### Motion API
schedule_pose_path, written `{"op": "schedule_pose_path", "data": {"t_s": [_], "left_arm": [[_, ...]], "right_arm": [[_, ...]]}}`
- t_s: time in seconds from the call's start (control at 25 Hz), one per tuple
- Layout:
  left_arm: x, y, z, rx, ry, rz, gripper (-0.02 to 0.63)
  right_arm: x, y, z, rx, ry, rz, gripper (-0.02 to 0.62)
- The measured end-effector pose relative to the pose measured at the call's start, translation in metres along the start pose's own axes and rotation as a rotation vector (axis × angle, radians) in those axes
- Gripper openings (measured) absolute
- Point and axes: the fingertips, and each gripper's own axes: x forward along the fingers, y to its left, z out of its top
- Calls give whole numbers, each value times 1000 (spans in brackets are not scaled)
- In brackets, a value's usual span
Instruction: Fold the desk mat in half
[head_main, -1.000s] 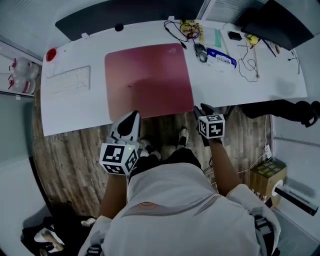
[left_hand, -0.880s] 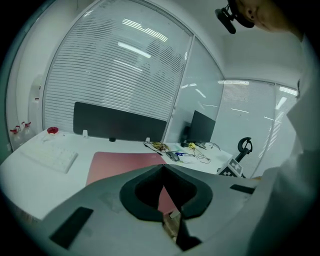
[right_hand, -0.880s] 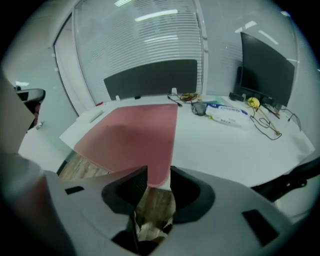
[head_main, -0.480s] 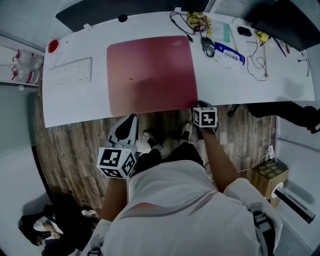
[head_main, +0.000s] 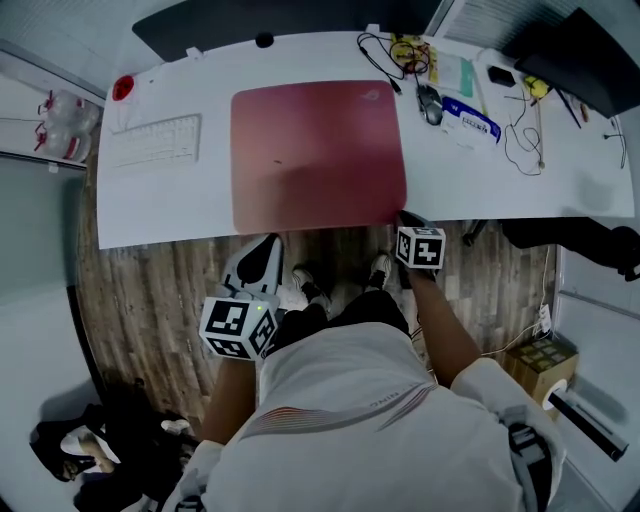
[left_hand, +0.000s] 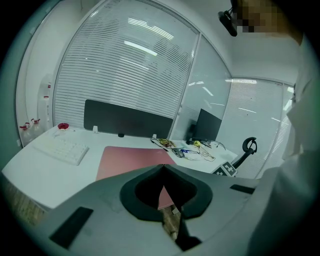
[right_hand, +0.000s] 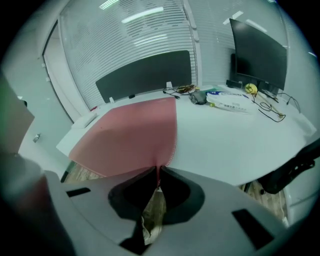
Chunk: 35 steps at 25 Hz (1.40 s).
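A pink desk mat (head_main: 318, 155) lies flat on the white desk (head_main: 480, 170), its near edge along the desk's front edge. My right gripper (head_main: 403, 217) is at the mat's near right corner. In the right gripper view its jaws (right_hand: 158, 169) are closing, and the mat's corner (right_hand: 130, 137) is pinched between the tips. My left gripper (head_main: 268, 240) hangs just below the desk's front edge, near the mat's near left corner and apart from it. Seen from the left gripper view, its tips (left_hand: 162, 166) meet with nothing between them, and the mat (left_hand: 130, 159) lies ahead.
A white keyboard (head_main: 155, 141) sits left of the mat, with a red round thing (head_main: 123, 88) at the far left corner. Right of the mat are a mouse (head_main: 431, 103), cables (head_main: 400, 50) and small items. A black chair (head_main: 590, 235) stands at the right.
My right gripper has moved forward from below the desk edge to the mat's near right corner, and its jaws have come together on it. The left gripper has barely moved.
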Motion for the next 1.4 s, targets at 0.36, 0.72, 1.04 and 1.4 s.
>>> {"op": "schedule_pose_path", "data": {"t_s": [0.36, 0.72, 1.04, 1.4], "left_arm": [[-18, 22, 12, -17, -51, 53, 12], [-62, 57, 6, -56, -94, 163, 12], [-133, 108, -24, -141, -135, 337, 14], [-193, 138, -54, -253, -181, 464, 13]], "right_arm": [[-45, 51, 70, -64, -217, 191, 78], [-33, 170, 112, -223, -256, 407, 78], [10, 276, 93, -353, -174, 527, 80], [61, 366, 42, -508, 18, 577, 89]]}}
